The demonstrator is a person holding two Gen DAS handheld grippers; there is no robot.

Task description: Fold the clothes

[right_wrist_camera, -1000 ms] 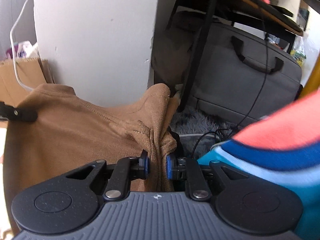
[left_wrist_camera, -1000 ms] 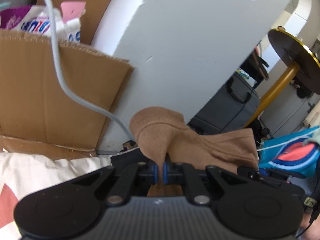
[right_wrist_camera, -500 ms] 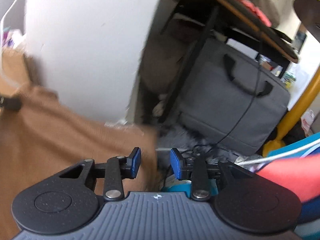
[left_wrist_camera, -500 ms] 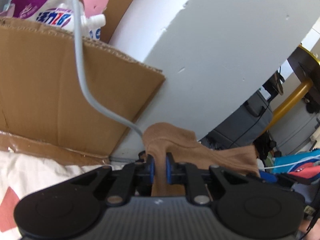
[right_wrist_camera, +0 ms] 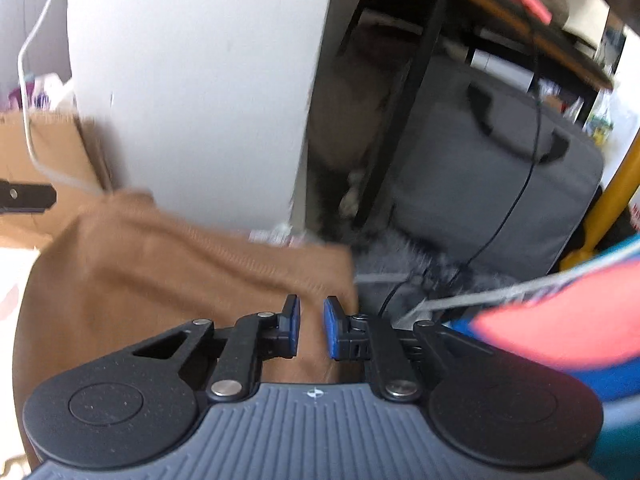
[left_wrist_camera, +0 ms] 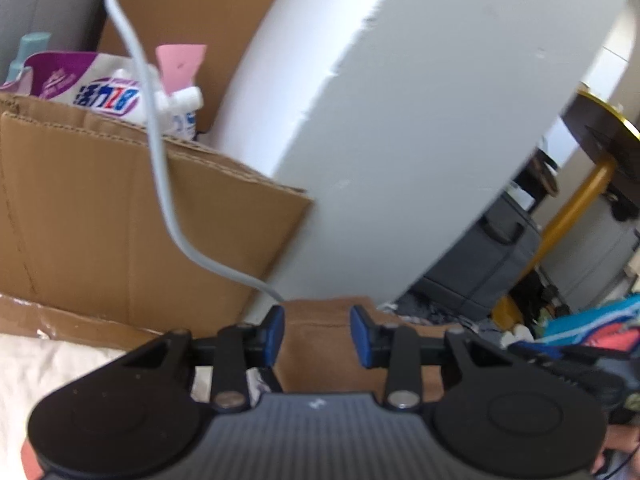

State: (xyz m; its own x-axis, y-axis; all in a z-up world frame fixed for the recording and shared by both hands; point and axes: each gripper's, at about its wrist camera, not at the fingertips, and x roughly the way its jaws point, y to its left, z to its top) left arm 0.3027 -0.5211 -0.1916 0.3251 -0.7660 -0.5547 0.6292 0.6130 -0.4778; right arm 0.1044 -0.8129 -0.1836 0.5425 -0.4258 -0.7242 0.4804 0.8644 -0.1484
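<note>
One brown garment [right_wrist_camera: 132,280], lying low in front of both tools. Right wrist view shows most of it: a wide tan spread filling the lower left, a ribbed seam running across it, motion-blurred. Left wrist view shows only a small flat patch of it [left_wrist_camera: 316,344] between and beneath the pads.

Left tool [left_wrist_camera: 317,336]: jaws wide apart, blue pads clear of the cloth, holding nothing. Right tool [right_wrist_camera: 311,328]: jaws parted by a narrower gap, garment visible behind the gap, nothing pinched.

Left view only: cardboard box [left_wrist_camera: 100,220] at left, with a purple-and-white refill pouch [left_wrist_camera: 104,92] with a white spout and a pale blue bottle top sticking out above its rim; rest of the contents hidden by the box wall. A grey cable [left_wrist_camera: 160,152] hangs down across the box face. White printed fabric [left_wrist_camera: 48,364] at lower left, cut off by the tool body.

Right view only: grey bag [right_wrist_camera: 500,184] with handles under a dark shelf, black cable across it, grey fluffy rug below. A black tip of the other tool pokes in at the left edge.

Both views: white wall panel [left_wrist_camera: 400,120], yellow post [left_wrist_camera: 568,216], red-and-blue item [right_wrist_camera: 560,320] at right, too blurred to identify.
</note>
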